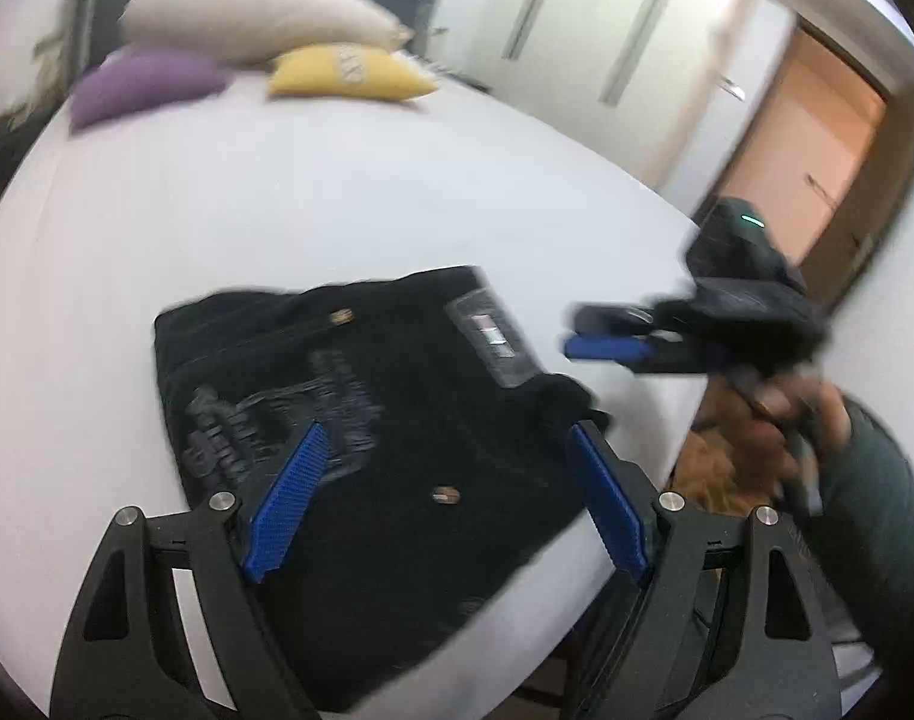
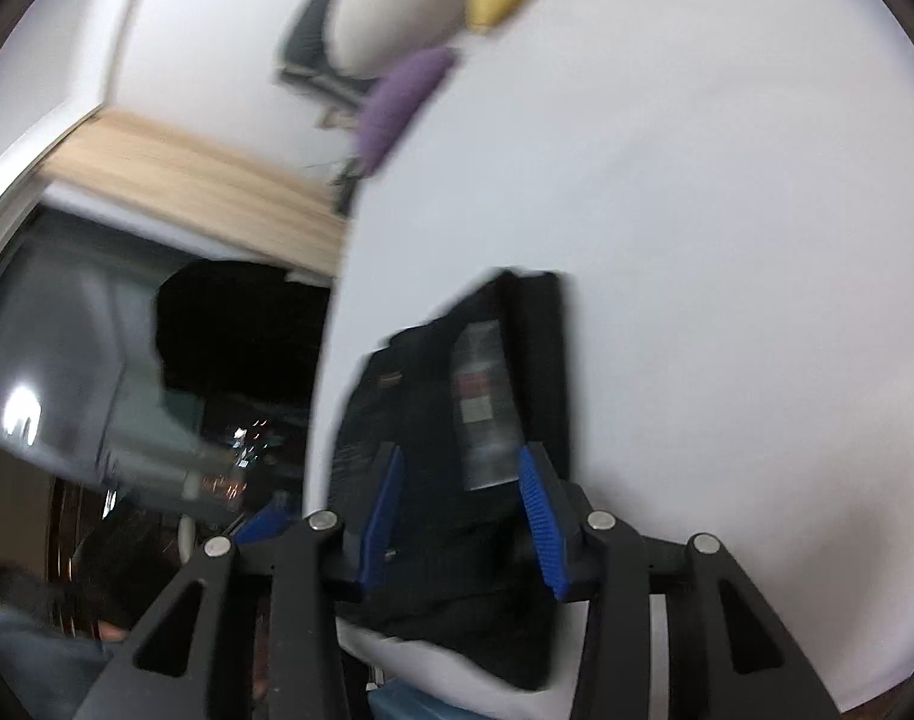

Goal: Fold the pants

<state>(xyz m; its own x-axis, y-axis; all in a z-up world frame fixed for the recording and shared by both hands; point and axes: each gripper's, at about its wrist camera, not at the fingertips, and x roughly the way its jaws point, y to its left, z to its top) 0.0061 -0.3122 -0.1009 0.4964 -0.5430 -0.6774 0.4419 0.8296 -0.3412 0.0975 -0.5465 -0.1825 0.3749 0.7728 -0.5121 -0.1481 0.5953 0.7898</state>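
Note:
Black pants [image 1: 367,420] lie folded into a compact stack on the white bed [image 1: 277,210], with a grey print, metal studs and a shiny label [image 1: 493,336] on top. My left gripper [image 1: 445,438] is open and empty, hovering just above the stack. My right gripper [image 1: 607,348] shows at the right in the left wrist view, above the bed edge beside the pants, with one blue pad visible. In the right wrist view the right gripper [image 2: 463,468] is open and empty over the pants [image 2: 505,372] and their label [image 2: 484,402].
A beige pillow [image 1: 259,6], a purple cushion [image 1: 145,87] and a yellow cushion [image 1: 349,72] lie at the head of the bed. A white wardrobe [image 1: 577,30] and a doorway [image 1: 811,150] stand to the right. A dark window [image 2: 127,360] shows beyond the bed edge.

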